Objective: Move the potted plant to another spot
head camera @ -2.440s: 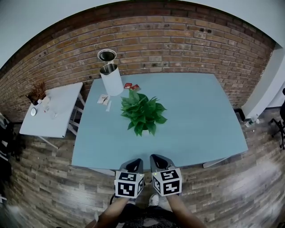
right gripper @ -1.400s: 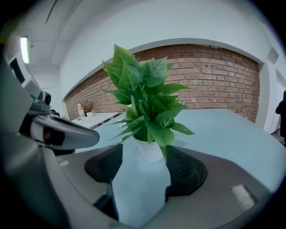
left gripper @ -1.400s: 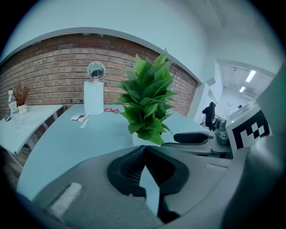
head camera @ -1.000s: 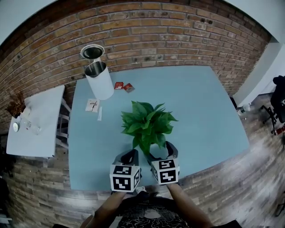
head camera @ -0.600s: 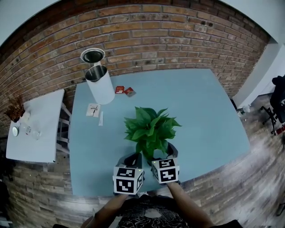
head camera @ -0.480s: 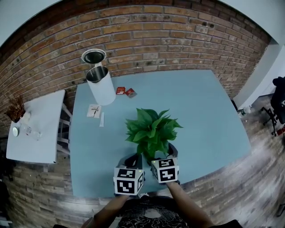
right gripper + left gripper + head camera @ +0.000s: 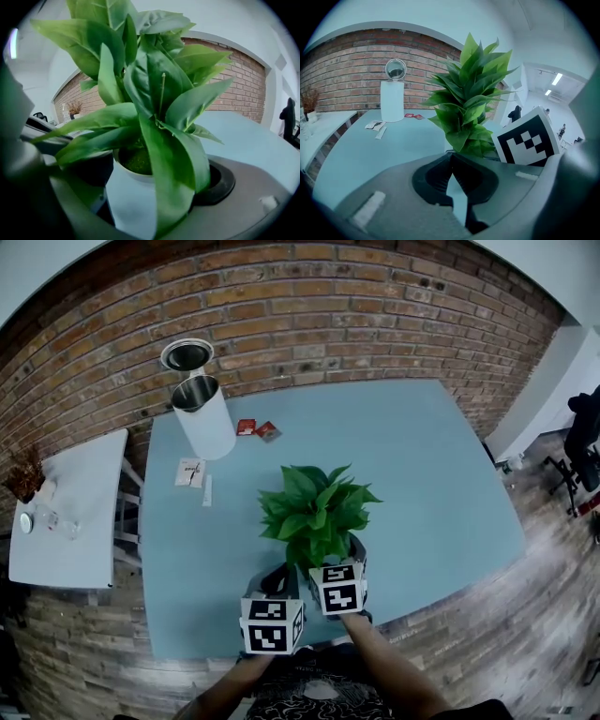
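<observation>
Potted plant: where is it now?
Head view: the potted plant stands near the front edge of the table; its pot sits between the fingers of the right gripper, which have just been opening.

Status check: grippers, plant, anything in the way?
Left gripper shut, empty. Right gripper jaws just opened wide, pot between them, no grip yet. Plant upright on table. Bin far left, apart.

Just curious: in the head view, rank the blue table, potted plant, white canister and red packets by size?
blue table
potted plant
white canister
red packets
The plant sits nearer, so second place is unsure.
</observation>
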`<state>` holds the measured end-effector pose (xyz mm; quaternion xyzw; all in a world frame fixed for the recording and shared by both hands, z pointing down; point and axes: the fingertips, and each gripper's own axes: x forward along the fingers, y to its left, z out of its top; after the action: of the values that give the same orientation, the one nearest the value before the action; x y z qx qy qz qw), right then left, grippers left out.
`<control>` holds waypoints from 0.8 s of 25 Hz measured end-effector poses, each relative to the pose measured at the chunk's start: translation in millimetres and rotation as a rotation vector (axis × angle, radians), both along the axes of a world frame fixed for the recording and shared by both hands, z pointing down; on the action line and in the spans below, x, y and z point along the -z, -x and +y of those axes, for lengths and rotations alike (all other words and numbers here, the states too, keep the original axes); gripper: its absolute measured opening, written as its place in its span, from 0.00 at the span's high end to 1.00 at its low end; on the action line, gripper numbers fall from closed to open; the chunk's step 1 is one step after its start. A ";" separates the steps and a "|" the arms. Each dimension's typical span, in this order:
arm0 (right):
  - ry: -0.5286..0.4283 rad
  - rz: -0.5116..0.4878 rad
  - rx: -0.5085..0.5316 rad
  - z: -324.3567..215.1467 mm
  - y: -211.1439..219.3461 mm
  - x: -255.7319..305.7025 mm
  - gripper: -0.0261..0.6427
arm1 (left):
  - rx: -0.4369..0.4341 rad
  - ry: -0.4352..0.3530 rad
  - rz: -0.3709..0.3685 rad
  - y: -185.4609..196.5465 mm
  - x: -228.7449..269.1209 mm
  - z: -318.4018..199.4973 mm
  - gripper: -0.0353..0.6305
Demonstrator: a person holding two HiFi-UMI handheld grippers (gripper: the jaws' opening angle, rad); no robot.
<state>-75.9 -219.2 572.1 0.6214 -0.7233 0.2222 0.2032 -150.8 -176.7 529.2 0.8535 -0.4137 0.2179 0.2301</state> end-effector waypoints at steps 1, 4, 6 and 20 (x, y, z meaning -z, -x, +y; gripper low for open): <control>0.004 0.004 0.000 0.3 -0.2 -0.7 0.20 | -0.004 0.002 0.000 -1.7 -0.8 0.7 0.95; 0.013 0.020 0.007 3.2 -2.1 -2.1 0.25 | -0.012 0.011 0.000 -5.2 -2.3 5.5 0.95; 0.013 0.025 0.015 4.0 -4.0 -1.3 0.25 | -0.015 0.012 0.002 -7.7 -1.6 8.5 0.95; -0.005 0.027 0.096 3.4 -7.5 -0.5 0.26 | 0.053 0.008 -0.025 -12.1 -4.2 16.4 0.95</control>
<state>-68.4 -215.8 572.6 0.5894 -0.7501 0.2020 0.2215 -138.7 -160.3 533.4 0.8385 -0.4380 0.2241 0.2342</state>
